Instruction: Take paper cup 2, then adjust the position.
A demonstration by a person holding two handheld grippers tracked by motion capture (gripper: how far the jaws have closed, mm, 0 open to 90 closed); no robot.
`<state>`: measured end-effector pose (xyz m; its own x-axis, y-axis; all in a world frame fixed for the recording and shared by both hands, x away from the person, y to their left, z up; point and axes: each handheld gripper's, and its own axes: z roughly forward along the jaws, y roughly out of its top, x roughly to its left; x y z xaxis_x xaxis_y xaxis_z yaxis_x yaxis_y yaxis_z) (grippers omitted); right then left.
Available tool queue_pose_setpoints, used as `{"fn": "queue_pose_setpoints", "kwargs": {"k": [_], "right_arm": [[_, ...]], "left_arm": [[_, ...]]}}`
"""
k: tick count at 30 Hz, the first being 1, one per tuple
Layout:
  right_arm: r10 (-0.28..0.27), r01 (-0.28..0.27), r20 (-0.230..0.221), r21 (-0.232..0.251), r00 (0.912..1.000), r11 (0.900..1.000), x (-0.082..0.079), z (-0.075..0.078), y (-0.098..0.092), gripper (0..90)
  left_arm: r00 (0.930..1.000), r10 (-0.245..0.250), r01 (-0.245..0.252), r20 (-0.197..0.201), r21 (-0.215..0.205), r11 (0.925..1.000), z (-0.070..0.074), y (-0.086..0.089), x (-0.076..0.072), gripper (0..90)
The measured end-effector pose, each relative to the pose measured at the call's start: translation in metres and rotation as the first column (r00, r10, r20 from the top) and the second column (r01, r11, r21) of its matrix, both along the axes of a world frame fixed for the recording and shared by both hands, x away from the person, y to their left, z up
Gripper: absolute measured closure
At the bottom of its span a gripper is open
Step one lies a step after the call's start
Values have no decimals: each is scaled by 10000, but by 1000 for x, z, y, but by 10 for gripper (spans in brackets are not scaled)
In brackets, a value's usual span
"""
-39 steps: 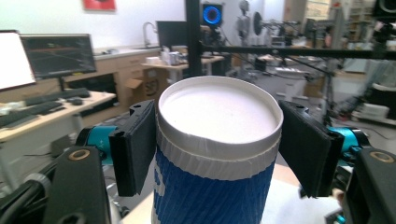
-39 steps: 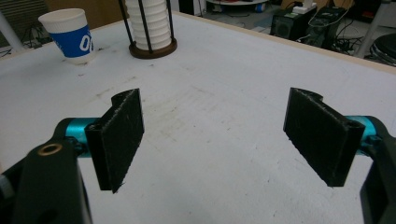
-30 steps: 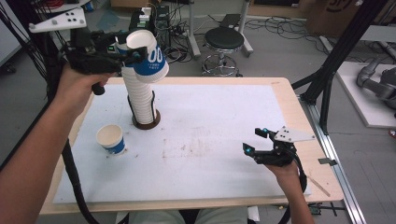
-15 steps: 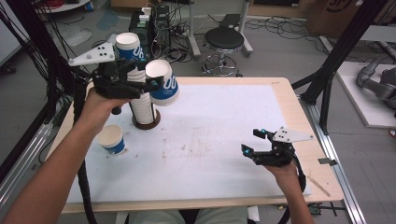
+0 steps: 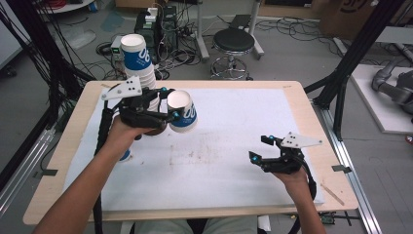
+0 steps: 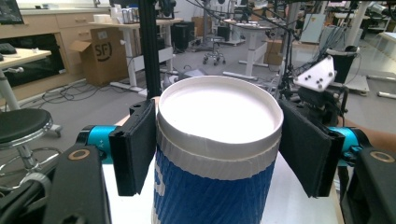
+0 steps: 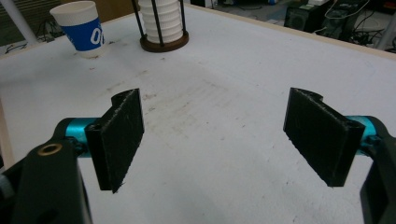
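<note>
Grey floor [image 5: 292,58], black stool [image 5: 234,41]

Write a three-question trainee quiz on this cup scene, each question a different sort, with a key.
1. True or false: the left gripper is shut on a blue-and-white paper cup.
2. What stands between the right gripper jaws?
A. a cup
B. nothing but the bare white table cover
C. the cup stack
3. Fill in: besides the held cup and the stack in the holder, a single cup stands upright on the ____.

Key: 1 true; 2 B; 3 table.
</note>
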<state>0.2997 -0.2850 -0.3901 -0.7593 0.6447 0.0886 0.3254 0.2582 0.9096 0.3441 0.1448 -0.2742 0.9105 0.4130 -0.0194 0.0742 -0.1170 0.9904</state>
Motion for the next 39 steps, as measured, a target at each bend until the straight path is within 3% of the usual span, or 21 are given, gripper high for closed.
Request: {"fn": "queue_pose_setpoints", "kwargs": {"k": [6, 15, 25, 39], "right_arm": [[123, -123, 20, -69, 9999, 9999, 1, 0, 3, 208], [287, -286, -44, 173, 9996, 9994, 4, -1, 5, 208], [363, -362, 160, -44, 9992, 9993, 1, 2, 6, 208], [948, -954, 252, 270, 9952, 9951, -3, 3, 17, 208]], "left_arm": [[9999, 48, -45, -145, 206, 9998, -23, -10, -4, 309], [9995, 46, -36, -310, 302, 9995, -44, -14, -6, 308], [9994, 67, -61, -344, 174, 9998, -48, -14, -5, 308], [9993, -156, 157, -335, 20, 9999, -57, -20, -15, 308]]}}
